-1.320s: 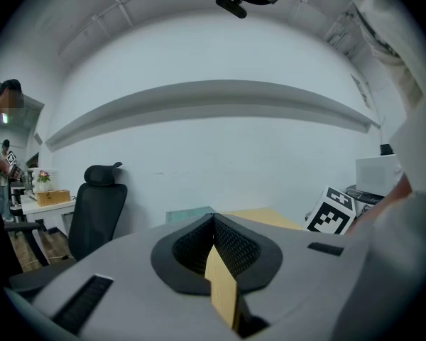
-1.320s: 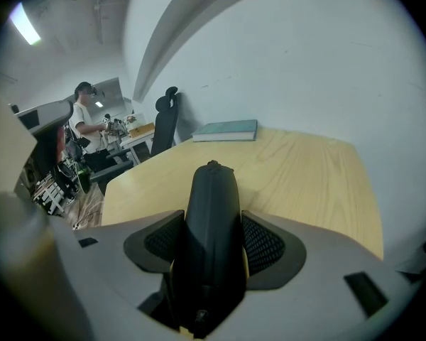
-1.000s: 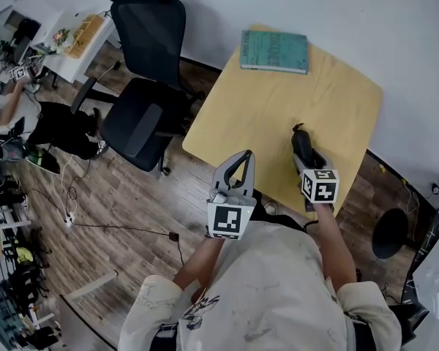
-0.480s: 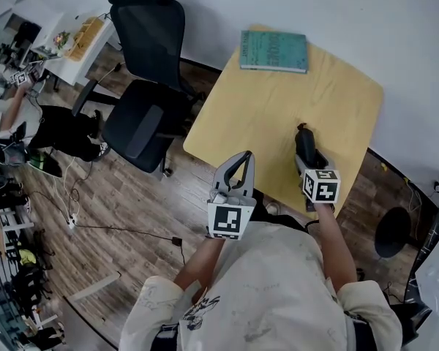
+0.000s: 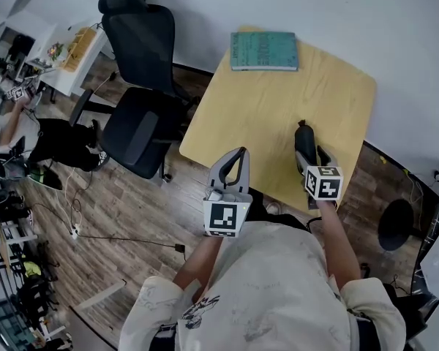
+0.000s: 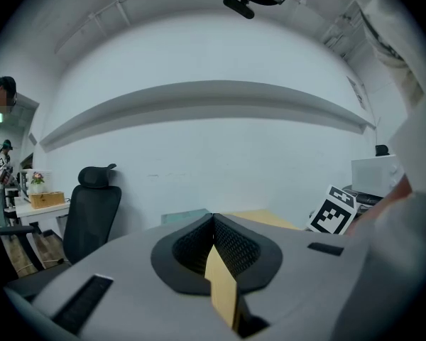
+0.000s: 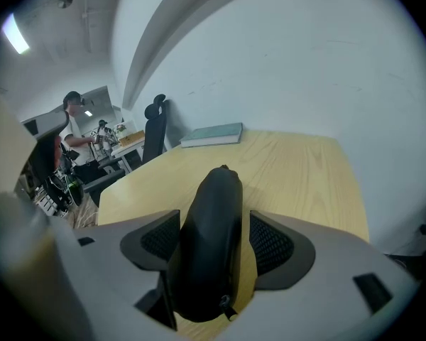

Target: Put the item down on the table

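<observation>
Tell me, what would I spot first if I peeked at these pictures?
First, the long black item on the yellow table. It sits between the jaws of the right gripper, which are opening, with a gap showing on one side. Next come the teal book at the table's far corner and the black office chair left of the table.

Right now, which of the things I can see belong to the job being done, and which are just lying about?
Part of the job:
- black oblong item, between the opening jaws of the right gripper
- wooden table

Just lying about:
- teal book at the table's far corner
- black office chair
- left gripper, shut and empty
</observation>
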Tool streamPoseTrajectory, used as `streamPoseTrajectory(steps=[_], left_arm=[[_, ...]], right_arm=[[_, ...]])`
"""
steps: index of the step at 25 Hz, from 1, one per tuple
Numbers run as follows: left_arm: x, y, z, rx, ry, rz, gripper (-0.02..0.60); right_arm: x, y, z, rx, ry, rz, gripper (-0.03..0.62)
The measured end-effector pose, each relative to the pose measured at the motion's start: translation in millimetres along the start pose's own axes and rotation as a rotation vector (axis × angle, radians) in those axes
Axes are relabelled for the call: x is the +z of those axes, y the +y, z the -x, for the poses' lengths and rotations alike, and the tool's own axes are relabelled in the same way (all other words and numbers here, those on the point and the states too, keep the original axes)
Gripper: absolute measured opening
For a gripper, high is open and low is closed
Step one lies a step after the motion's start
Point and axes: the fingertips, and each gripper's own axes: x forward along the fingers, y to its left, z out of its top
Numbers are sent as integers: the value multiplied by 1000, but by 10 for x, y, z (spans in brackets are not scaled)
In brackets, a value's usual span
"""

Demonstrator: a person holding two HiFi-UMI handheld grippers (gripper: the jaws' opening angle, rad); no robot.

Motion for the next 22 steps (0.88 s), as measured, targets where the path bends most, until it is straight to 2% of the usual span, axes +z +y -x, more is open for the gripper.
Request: streamPoseTrajectory(steps=[22], left_arm=[[202,-434,-163,-99,-61,-25,8]], right_arm=[[-19,-457,671,-104,-110,-94,304]])
